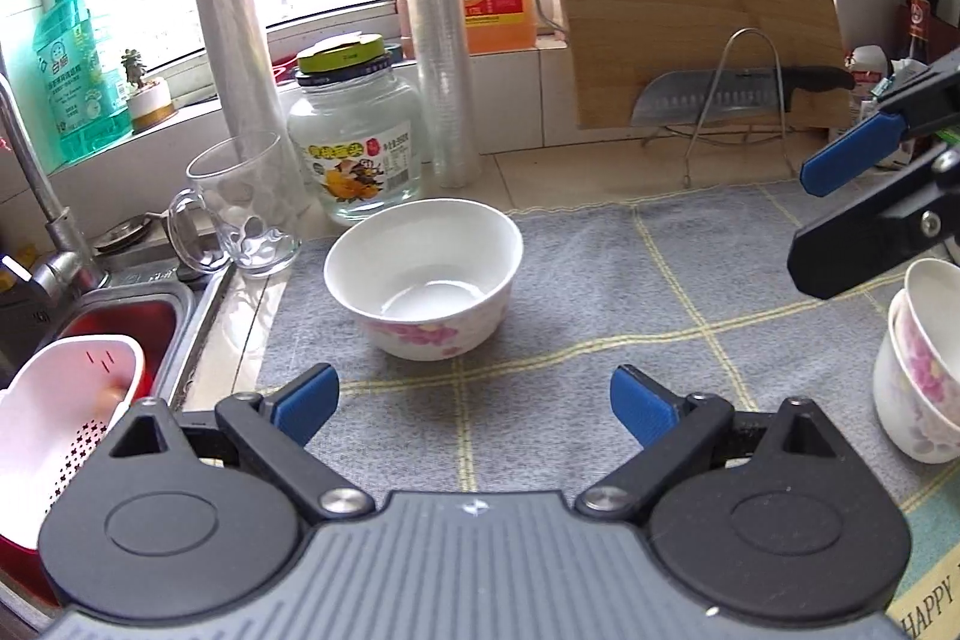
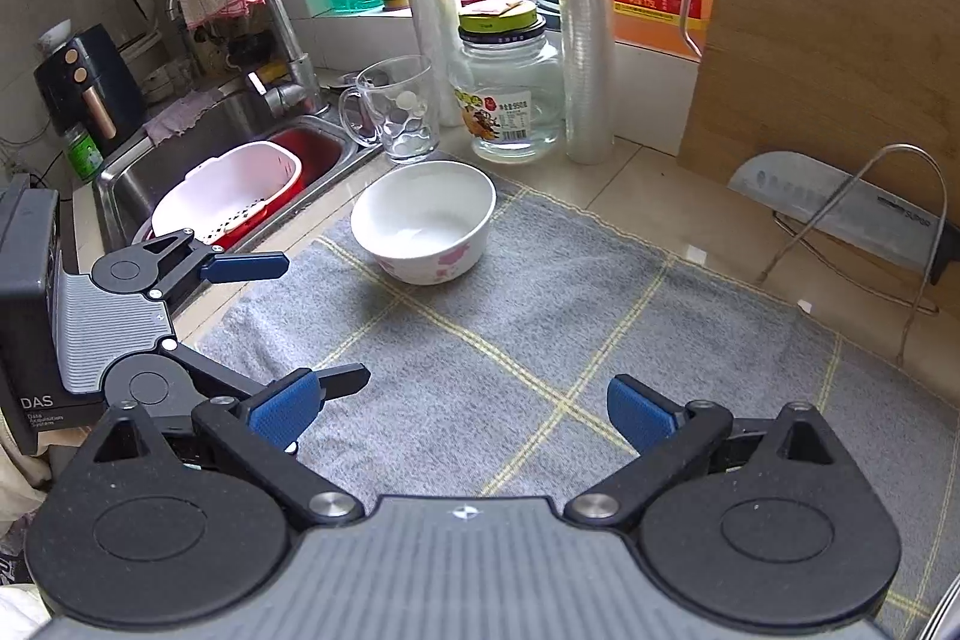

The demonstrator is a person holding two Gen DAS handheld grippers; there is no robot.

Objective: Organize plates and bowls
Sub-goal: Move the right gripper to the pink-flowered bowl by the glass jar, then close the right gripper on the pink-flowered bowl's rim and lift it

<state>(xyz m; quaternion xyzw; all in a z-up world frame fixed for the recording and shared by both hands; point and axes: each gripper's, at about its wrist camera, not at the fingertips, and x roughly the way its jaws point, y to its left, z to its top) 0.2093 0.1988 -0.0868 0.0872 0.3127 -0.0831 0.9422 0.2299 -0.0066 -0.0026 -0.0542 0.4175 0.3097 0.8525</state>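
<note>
A white bowl with pink flowers sits upright on the grey cloth covering the worktop, near the sink. Two stacked bowls stand at the cloth's right edge. Both the left tongs and right tongs gape wide, empty, above the cloth.

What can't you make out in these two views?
- Stacked bowls: left wrist view, cut off by the right edge; count unclear.
- Sink bottom: right wrist view, hidden by the colander.
- Knife blade: left wrist view, partly behind the wire rack.
- Plates: none in either view.
</note>
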